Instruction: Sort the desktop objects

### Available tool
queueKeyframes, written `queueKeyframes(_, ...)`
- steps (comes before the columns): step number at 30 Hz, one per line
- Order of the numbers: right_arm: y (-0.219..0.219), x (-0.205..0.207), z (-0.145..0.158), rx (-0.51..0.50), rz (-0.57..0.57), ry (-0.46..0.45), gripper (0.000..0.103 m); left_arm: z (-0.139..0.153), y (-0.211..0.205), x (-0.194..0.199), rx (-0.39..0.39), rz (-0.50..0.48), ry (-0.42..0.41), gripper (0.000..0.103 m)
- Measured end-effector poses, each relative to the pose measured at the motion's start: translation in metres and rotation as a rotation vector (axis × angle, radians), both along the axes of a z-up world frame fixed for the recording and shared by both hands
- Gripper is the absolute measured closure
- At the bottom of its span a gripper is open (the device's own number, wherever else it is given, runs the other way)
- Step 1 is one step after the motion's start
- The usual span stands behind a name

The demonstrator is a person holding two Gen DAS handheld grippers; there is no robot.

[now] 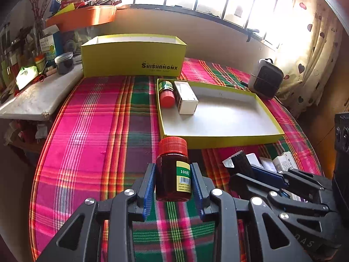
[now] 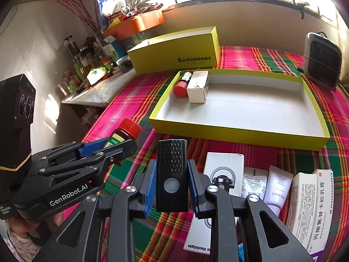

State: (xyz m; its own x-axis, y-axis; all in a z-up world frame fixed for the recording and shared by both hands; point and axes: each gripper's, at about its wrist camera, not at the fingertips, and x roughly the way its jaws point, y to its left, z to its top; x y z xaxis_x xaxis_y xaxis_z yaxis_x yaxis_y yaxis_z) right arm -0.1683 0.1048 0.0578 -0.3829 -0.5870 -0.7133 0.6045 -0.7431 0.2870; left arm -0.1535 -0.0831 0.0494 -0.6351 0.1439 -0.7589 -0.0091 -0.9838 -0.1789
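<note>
On the plaid cloth [image 1: 91, 131] covering the worktop, both tools sit side by side near the front edge. Left hand-held gripper [image 1: 173, 181] is clamped on a brown pill bottle [image 1: 172, 174] with a red cap, blue pads [image 1: 149, 187] pressed against both sides; bottle upright, lifted clear of the cloth, just short of the tray's near wall. Right hand-held gripper [image 2: 172, 181] is clamped on a small black flashlight [image 2: 172, 174], round button facing up, pads [image 2: 150, 185] tight on both its sides.

Shallow yellow tray [image 2: 240, 134] with white floor lies mid-cloth. In its far-left corner: a second red-capped bottle [image 2: 182, 85] lying on its side, and a white carton [image 2: 198, 87] touching it on the right. Rest of the tray floor is bare.

Behind the tray, a taller yellow box [image 1: 133, 59] printed "SUISHANGNX", open top. Small grey heater [image 2: 322, 61] stands at the tray's far-right corner.

Unsorted pile near the right gripper: white flashlight carton [image 2: 224, 168] partly under the fingers, a small sachet [image 2: 254, 183], a white tube [image 2: 278, 187] marked LANEIGE, and two white medicine cartons [image 2: 312, 207] with Chinese print, all touching or overlapping.

Left of the cloth, a white side shelf [image 1: 37, 96] is crowded with jars and bottles; an orange basket [image 1: 87, 17] sits above it.
</note>
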Motion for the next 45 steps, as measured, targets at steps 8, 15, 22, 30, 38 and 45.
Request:
queueKeyframes(8,0.012,-0.006,0.010,-0.031,-0.015,0.012,0.074,0.002,0.008,-0.027,-0.004,-0.011,0.002,0.071)
queueKeyframes(15,0.021,-0.013,0.013,-0.048,-0.029,0.010,0.074,0.001,0.011,-0.047,-0.005,-0.014,-0.003,0.071)
queueKeyframes(22,0.028,-0.019,0.014,-0.064,-0.043,0.006,0.074,0.000,0.012,-0.068,-0.012,-0.007,-0.006,0.071)
queueKeyframes(30,0.037,-0.026,0.012,-0.074,-0.066,-0.002,0.074,-0.008,0.016,-0.087,-0.026,-0.001,-0.023,0.071)
queueKeyframes(38,0.040,-0.032,0.006,-0.073,-0.069,-0.016,0.074,-0.017,0.020,-0.095,-0.049,-0.007,-0.043,0.071)
queueKeyframes(45,0.041,-0.034,0.003,-0.072,-0.075,-0.024,0.074,-0.017,0.027,-0.100,-0.097,-0.005,-0.053,0.071)
